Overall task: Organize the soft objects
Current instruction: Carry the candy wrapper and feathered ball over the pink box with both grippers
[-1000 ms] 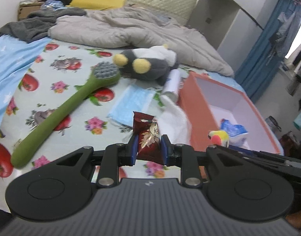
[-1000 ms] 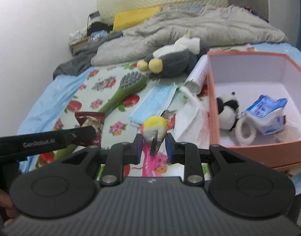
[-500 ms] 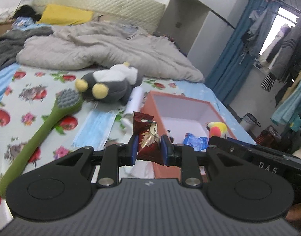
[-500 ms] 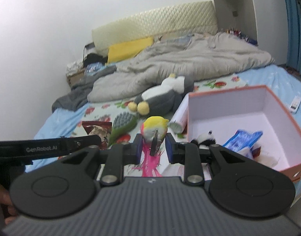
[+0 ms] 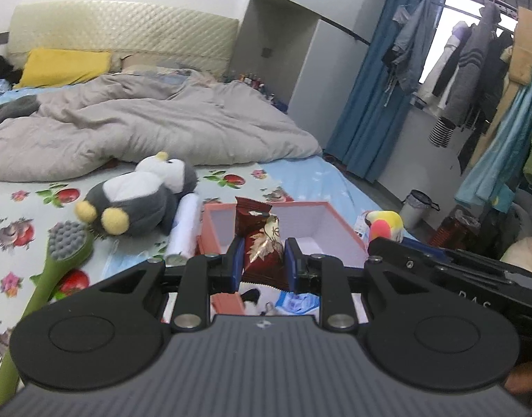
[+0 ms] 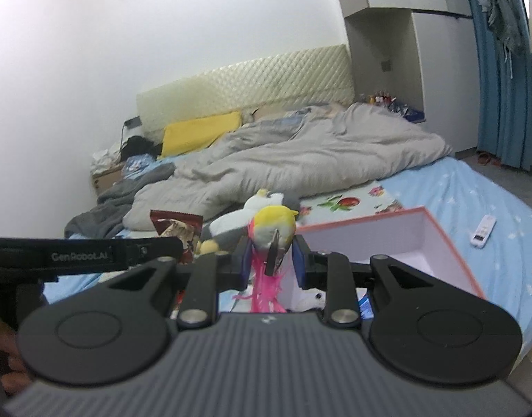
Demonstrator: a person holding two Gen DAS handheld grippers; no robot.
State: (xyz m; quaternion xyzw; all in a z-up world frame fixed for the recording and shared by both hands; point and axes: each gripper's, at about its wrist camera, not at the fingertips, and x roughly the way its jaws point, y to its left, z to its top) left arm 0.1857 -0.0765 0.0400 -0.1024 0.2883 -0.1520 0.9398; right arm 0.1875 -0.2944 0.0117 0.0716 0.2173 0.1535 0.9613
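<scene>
In the pink box (image 5: 338,229) lies a blue packet (image 5: 297,303).

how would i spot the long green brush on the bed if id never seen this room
Start at the rumpled grey duvet and come forward onto the fruit-print sheet. Left of the grey penguin plush lies the green brush, the only long thin thing there, with a grey nubbed head.

Left gripper (image 5: 261,260) pads clamped on a dark red snack packet (image 5: 260,239); right gripper (image 6: 271,260) pads clamped on a yellow-pink soft toy (image 6: 272,229); both side by side, angled slightly downward
</scene>
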